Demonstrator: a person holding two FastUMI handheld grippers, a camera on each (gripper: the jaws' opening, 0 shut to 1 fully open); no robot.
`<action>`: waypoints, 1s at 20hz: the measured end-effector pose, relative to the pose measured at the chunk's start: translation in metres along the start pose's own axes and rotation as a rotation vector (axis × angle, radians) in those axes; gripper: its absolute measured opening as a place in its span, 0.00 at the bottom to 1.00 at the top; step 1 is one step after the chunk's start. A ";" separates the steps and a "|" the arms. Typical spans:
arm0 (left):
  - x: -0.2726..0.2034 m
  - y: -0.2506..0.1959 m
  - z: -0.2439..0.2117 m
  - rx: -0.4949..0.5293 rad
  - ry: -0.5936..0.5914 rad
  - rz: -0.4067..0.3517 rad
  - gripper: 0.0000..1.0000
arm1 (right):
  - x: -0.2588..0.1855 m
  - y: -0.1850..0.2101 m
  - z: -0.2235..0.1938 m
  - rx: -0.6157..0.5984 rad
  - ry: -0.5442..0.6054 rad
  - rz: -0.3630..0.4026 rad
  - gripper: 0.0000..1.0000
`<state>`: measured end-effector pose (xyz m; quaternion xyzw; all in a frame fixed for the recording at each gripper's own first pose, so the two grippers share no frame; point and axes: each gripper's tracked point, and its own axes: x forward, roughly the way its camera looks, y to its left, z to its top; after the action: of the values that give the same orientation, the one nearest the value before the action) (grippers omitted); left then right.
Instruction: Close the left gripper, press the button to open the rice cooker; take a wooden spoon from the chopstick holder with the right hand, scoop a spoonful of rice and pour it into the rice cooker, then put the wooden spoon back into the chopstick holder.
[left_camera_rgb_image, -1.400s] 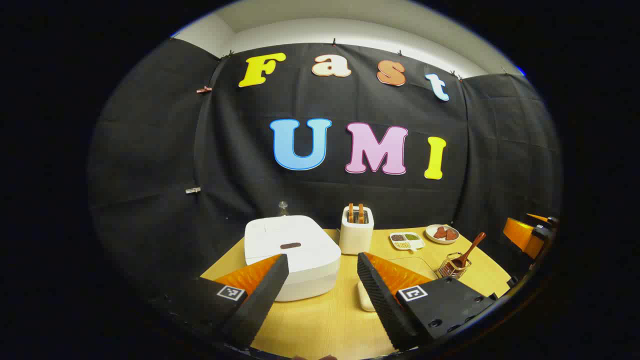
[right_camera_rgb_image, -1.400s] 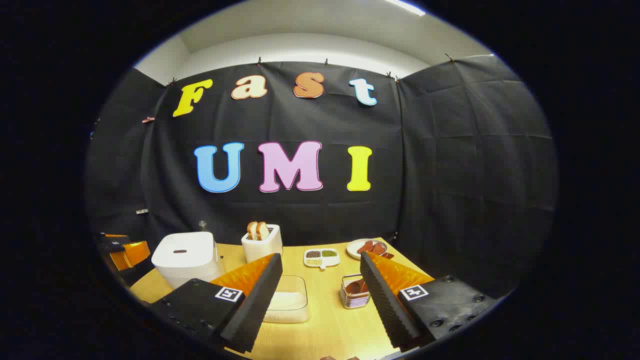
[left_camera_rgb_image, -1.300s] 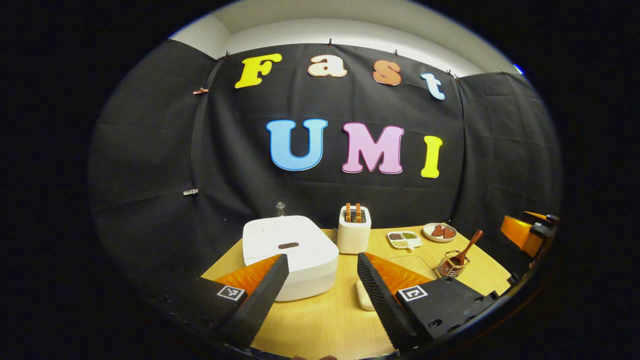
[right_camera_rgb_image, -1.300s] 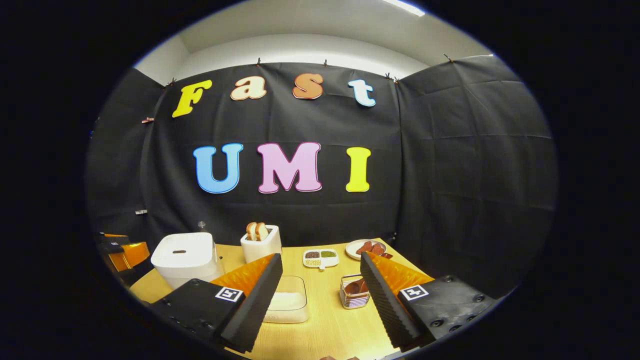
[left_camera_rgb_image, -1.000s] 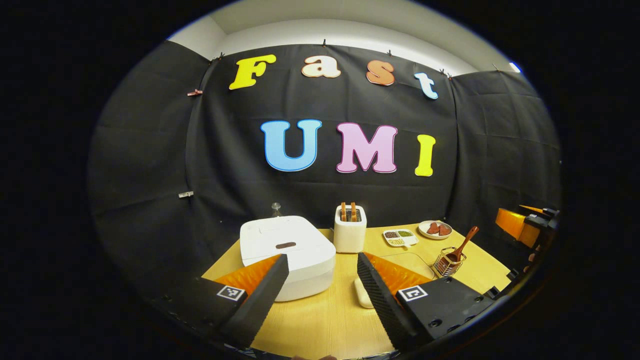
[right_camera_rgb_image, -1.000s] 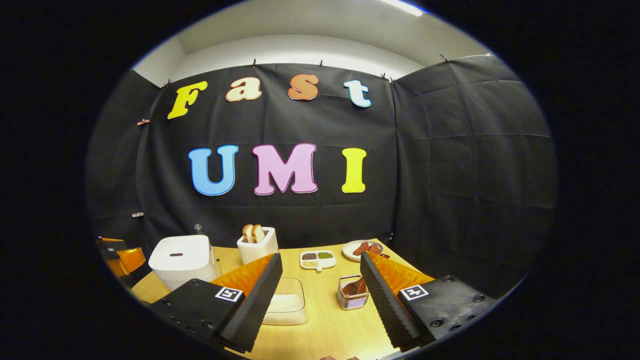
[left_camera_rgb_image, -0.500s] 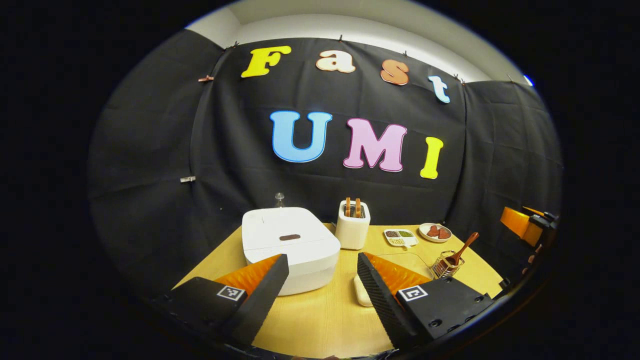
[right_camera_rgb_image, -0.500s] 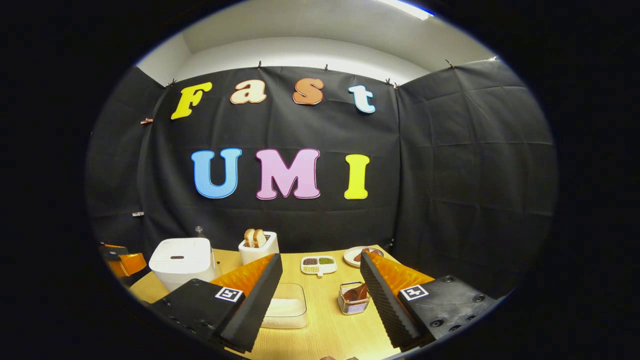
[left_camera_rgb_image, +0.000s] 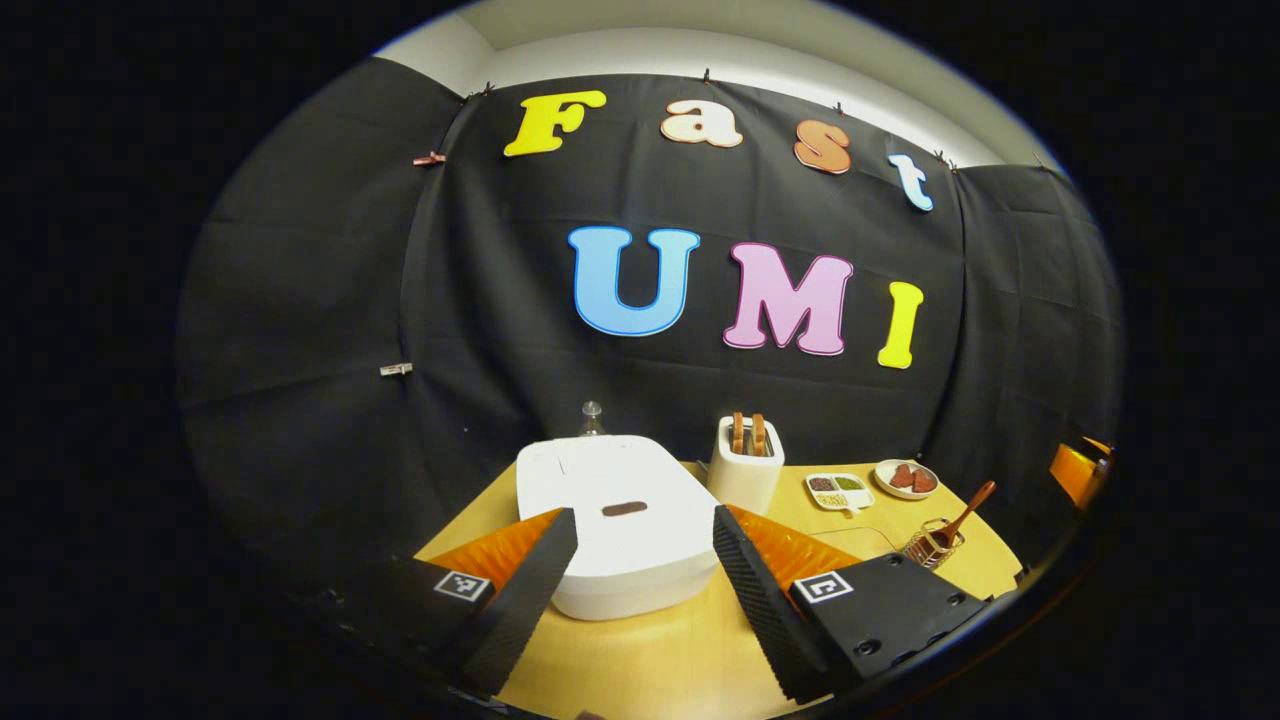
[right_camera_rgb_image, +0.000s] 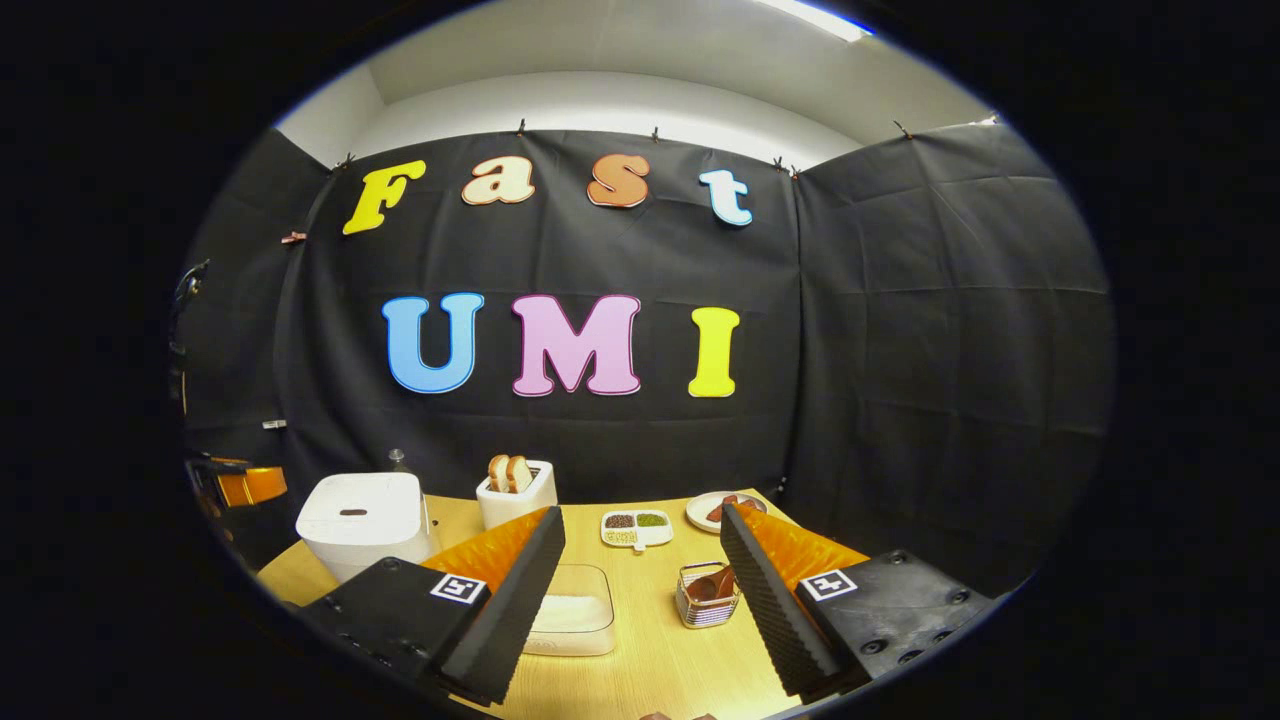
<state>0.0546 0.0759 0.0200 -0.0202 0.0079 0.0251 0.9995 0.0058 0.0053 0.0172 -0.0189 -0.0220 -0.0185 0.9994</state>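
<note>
Two grippers hang above the wooden surface (right_camera_rgb_image: 660, 660), both with jaws spread wide and nothing between them. In the left gripper view, the left gripper (left_camera_rgb_image: 640, 570) frames the near edge of the white rice cooker (left_camera_rgb_image: 625, 525), which sits just beyond its fingers with the lid down; the dark oval button (left_camera_rgb_image: 624, 508) shows on top of the lid, apart from both fingers. In the right gripper view, the right gripper (right_camera_rgb_image: 642, 585) hovers over the near middle of the surface. Just past its left finger lies a clear container of rice (right_camera_rgb_image: 572, 617), partly hidden by that finger. Just beside its right finger stands the wire chopstick holder (right_camera_rgb_image: 706, 597), with the wooden spoon (left_camera_rgb_image: 962, 512) leaning in it, handle up and tilted to the right as the left gripper view shows.

Farther back, a white toaster (right_camera_rgb_image: 516, 497) holds two slices of bread, right of the rice cooker. Right of that lie a small divided dish (right_camera_rgb_image: 635, 528) of grains and a round plate (right_camera_rgb_image: 712, 511) with reddish pieces. A small clear bottle top (left_camera_rgb_image: 592, 410) peeks from behind the cooker, against the black cloth wall (right_camera_rgb_image: 900, 350).
</note>
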 end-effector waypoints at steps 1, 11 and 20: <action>0.008 0.004 0.005 0.011 -0.001 0.002 0.93 | 0.000 0.000 0.002 -0.007 -0.007 -0.003 0.98; 0.092 0.020 0.004 0.033 0.105 -0.046 0.39 | -0.011 -0.020 -0.012 -0.022 0.031 -0.072 0.98; 0.152 0.019 -0.039 -0.031 0.238 -0.113 0.07 | -0.025 -0.035 -0.025 -0.018 0.085 -0.131 0.98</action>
<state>0.2054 0.1006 -0.0224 -0.0387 0.1250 -0.0339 0.9908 -0.0192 -0.0300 -0.0079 -0.0254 0.0193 -0.0851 0.9959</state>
